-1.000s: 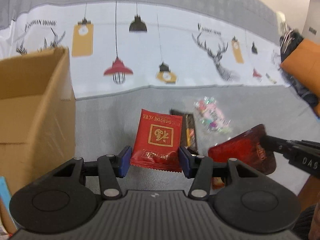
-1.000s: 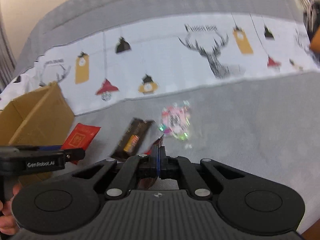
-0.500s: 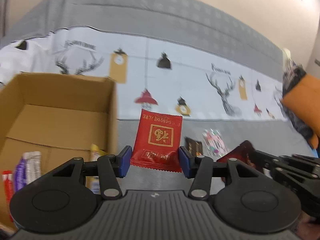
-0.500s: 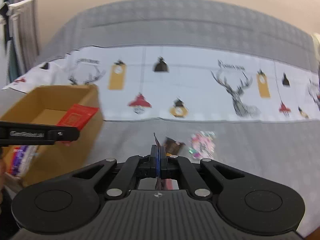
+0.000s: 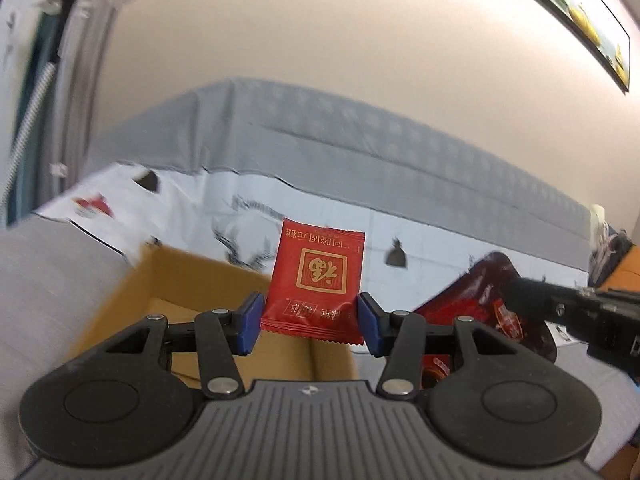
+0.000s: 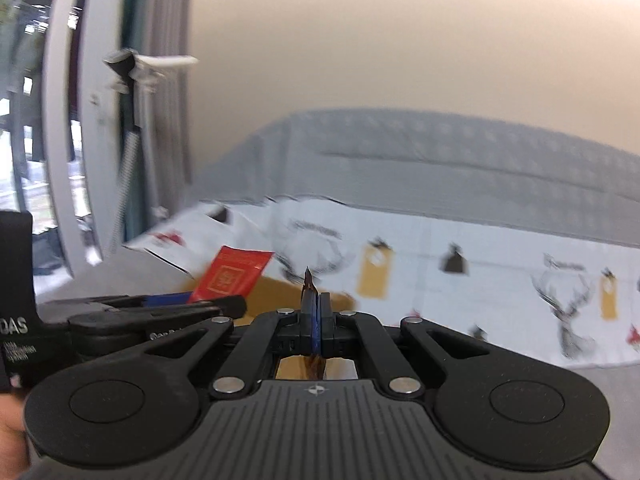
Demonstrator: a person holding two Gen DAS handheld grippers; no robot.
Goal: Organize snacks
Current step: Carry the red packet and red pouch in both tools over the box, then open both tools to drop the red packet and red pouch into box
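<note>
The left gripper [image 5: 310,328] holds a red packet [image 5: 318,276] upright, its blue pads pressing the packet's two side edges near the bottom seam, gold print facing the camera upside down. Just beyond and below it, from about 9 to 6 o'clock of the packet, sits an open cardboard box [image 5: 168,276], so the packet hangs over the box's mouth. At 3 o'clock the right gripper [image 6: 316,322] is clamped narrow on a dark red packet [image 5: 486,300], which it grips edge-on; in its own view only a thin sliver of wrapper pokes up between the closed pads. Behind the box lies a white sheet [image 6: 440,276] printed with deer and lamps, then a grey headboard [image 5: 360,144] and a beige wall [image 5: 320,32].
</note>
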